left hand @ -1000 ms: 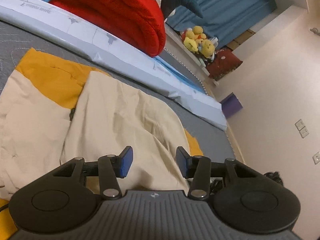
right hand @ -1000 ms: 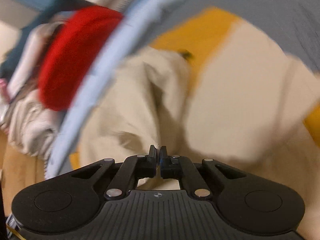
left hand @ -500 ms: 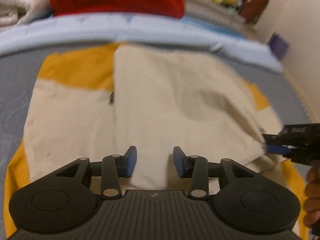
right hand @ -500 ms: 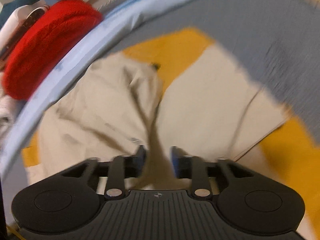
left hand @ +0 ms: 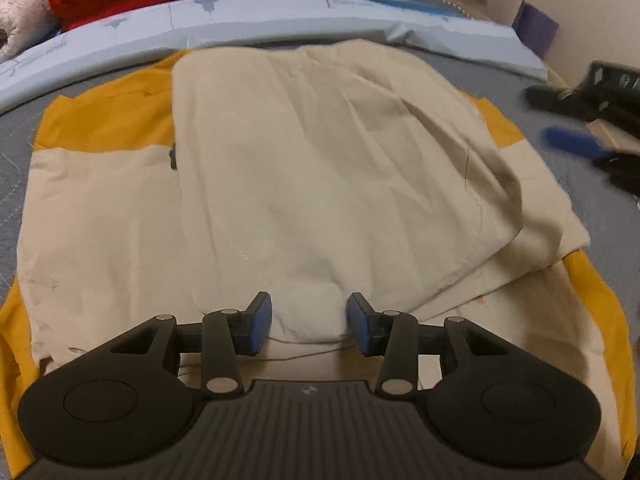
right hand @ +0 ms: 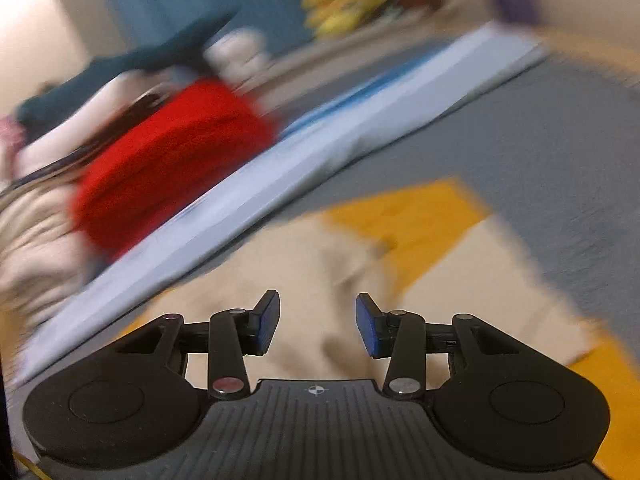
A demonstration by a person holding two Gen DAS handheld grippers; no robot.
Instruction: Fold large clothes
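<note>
1. The cream-and-yellow garment (left hand: 320, 184) is spread on the grey bed (left hand: 568, 76), just below the pale blue folded sheet (left hand: 280, 20); one cream panel is already laid over its middle.
2. The step in hand is judged to be the release after a fold.
3. The left tool (left hand: 308, 324) is held half-wide over the garment's near hem, its jaws opening, with nothing pinched.
4. The right tool (right hand: 318, 324) is likewise half-wide and opening, empty, above the cream cloth.
5. Next, a fresh edge must be gripped by both tools, probably the near hem.
6. Only the left view shows the whole garment sharply; the right view is blurred, yet shows the red blanket (right hand: 168, 164) beyond the sheet.
</note>
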